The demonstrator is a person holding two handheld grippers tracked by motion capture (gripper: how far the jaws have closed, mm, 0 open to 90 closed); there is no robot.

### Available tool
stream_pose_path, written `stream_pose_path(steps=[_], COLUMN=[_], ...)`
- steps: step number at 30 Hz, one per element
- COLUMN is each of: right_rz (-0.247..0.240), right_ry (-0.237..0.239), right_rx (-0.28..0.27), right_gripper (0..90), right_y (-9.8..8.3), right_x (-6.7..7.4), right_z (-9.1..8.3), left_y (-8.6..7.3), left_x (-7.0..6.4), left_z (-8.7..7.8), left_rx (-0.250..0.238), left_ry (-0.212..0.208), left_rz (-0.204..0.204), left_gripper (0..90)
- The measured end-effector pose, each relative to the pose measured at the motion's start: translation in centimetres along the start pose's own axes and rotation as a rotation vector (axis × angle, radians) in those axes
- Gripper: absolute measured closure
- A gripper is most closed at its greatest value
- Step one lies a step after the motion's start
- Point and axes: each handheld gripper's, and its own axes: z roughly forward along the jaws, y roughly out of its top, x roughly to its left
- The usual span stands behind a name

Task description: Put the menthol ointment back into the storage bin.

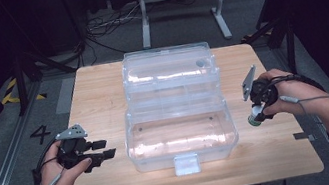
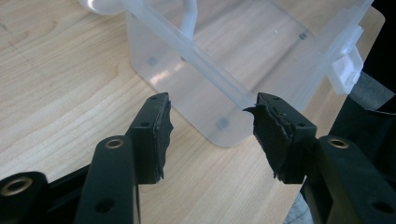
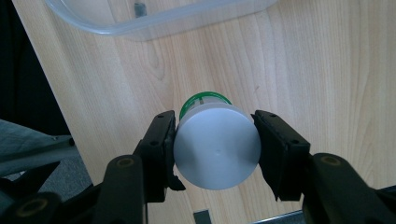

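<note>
i've got the right gripper (image 3: 215, 140) pinching a small bottle (image 3: 216, 148) across its white cap, one pad on each side of it. a green band shows just past the cap. i can't read any text on the bottle from here (label faces away, high view too soft). in the high view that right gripper (image 1: 256, 116) sits just off the right wall of the clear plastic box (image 1: 182, 140), above the tabletop, and the bottle (image 1: 255, 120) hangs down from it, outside the box.

box is open and stands mid-table: lid (image 1: 169, 74) is thrown back on the far side, a white latch (image 1: 186, 164) on the near wall. one small round grey thing (image 1: 201, 63) sits in the lid's far right corner. the box wall carries no brand i can make out.

left gripper (image 1: 105, 149) is just off the left wall of the box, low over the wooden table (image 1: 96, 91), pointing at it. in its own view the left gripper (image 2: 212, 123) has jaws spread wide, nothing between them, the box corner (image 2: 224, 126) just ahead, not touching.

only readable writing: a black "4" (image 1: 40, 134) on the floor, left of the box beyond the table edge. yellow and black hazard tape (image 1: 10, 93) lies farther back on that side.
</note>
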Motion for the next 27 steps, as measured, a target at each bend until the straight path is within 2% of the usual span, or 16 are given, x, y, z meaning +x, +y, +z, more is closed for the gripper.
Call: stream_pose_path(steps=[5, 10, 13, 18, 27], right_rz=[-0.018, -0.017, -0.007, -0.004, -0.032], right_ry=[0.001, -0.003, -0.011, -0.005, -0.019], right_rx=[-0.002, -0.013, -0.019, -0.012, -0.031], right_gripper=[50.6, 50.6, 50.6, 50.6, 50.6], right_y=[0.5, 1.1, 1.6, 2.0, 3.4], right_x=[0.2, 0.6, 1.0, 1.4, 2.4], right_z=[-0.8, -1.8, -2.6, -3.4, -4.7], left_y=[0.0, -0.1, -0.1, 0.0, 0.5], left_x=[0.1, 0.2, 0.4, 0.6, 0.7], left_z=[0.0, 0.0, 0.0, 0.0, 0.4], left_rx=[0.002, -0.002, -0.007, -0.016, -0.023], left_ry=[0.006, 0.016, 0.04, 0.047, 0.046], left_rz=[-0.01, -0.021, -0.029, -0.023, -0.005], left_gripper=[45.9, 44.1, 42.5, 41.3, 40.2])
